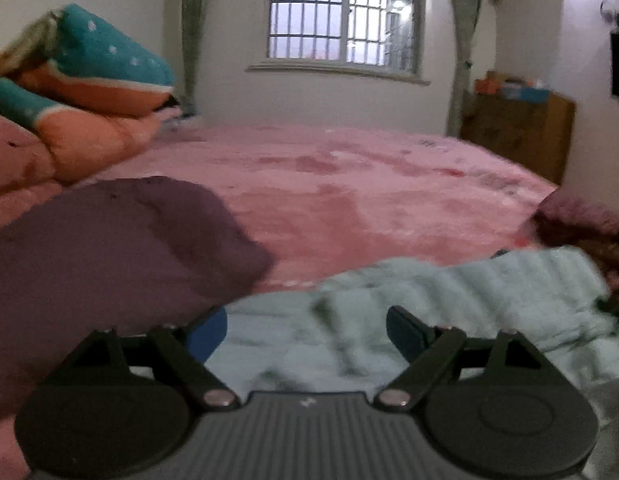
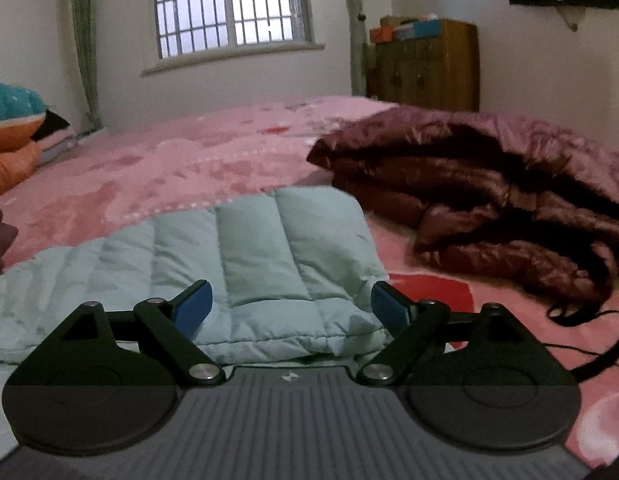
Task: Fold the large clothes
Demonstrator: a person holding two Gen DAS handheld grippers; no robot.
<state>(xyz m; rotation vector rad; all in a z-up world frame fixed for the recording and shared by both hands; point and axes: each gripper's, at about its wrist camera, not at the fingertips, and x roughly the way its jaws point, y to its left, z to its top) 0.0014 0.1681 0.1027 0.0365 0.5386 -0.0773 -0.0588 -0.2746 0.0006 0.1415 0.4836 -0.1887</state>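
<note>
1. on the pink bedspread (image 2: 157, 168) lies one pale green quilted jacket (image 2: 237, 264), spread flat just ahead of both tools; its long axis runs left to right across the near edge of the bed, with its stitched channels running away toward the window (image 2: 229, 8).
2. left gripper (image 1: 307, 330): tongs spread wide, nothing between them, poised above the jacket (image 1: 429, 304); this view is blurred, so whether they touch the cloth cannot be told.
3. right gripper (image 2: 291, 306): tongs spread wide too, holding nothing, with the jacket's near hem lying between and just under the blue pads (image 2: 193, 308).
4. other clothes, counted: one dark purple folded garment (image 1: 109, 248) to the jacket's left, one maroon padded coat (image 2: 489, 200) heaped to its right, apart from the jacket.
5. at the left edge of the bed, two teal-and-orange cushions (image 1: 93, 76) are stacked.
6. a wooden cabinet (image 2: 429, 68) against the far wall carries a few boxes on top; their count is unclear.
</note>
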